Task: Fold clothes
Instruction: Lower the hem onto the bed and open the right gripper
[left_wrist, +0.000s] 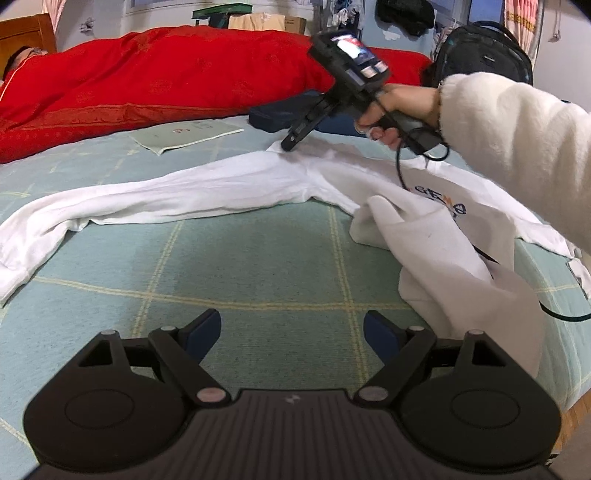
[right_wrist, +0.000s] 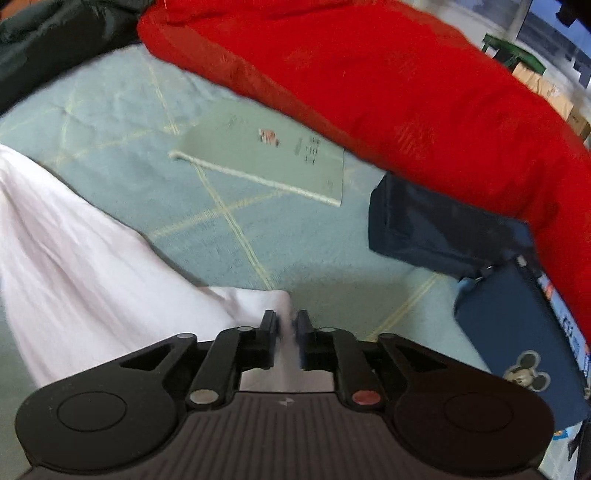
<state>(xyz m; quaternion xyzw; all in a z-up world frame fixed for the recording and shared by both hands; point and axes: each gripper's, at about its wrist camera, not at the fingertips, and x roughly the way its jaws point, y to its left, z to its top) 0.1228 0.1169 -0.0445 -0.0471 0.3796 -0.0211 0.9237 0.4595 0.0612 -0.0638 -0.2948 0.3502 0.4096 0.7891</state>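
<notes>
Left gripper (left_wrist: 291, 332): was matte black, ribbed centre plate, two round discs, silver pivot screws, blue finger pads (left_wrist: 205, 330).
Right gripper (right_wrist: 287, 325): was black, one silver and one reddish pivot screw; pistol handle, small screen, trailing black cable (left_wrist: 400, 173).
Sleeve (left_wrist: 517, 147): was cream, fluffy fleece.

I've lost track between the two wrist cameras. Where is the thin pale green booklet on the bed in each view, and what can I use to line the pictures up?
Left wrist view: the green booklet lies far back, left of centre, just below the red quilt.
Right wrist view: the booklet sits in the upper middle, beyond the white shirt pinched in the right gripper.
Shared landmark: the red quilt edging the booklet.
</notes>
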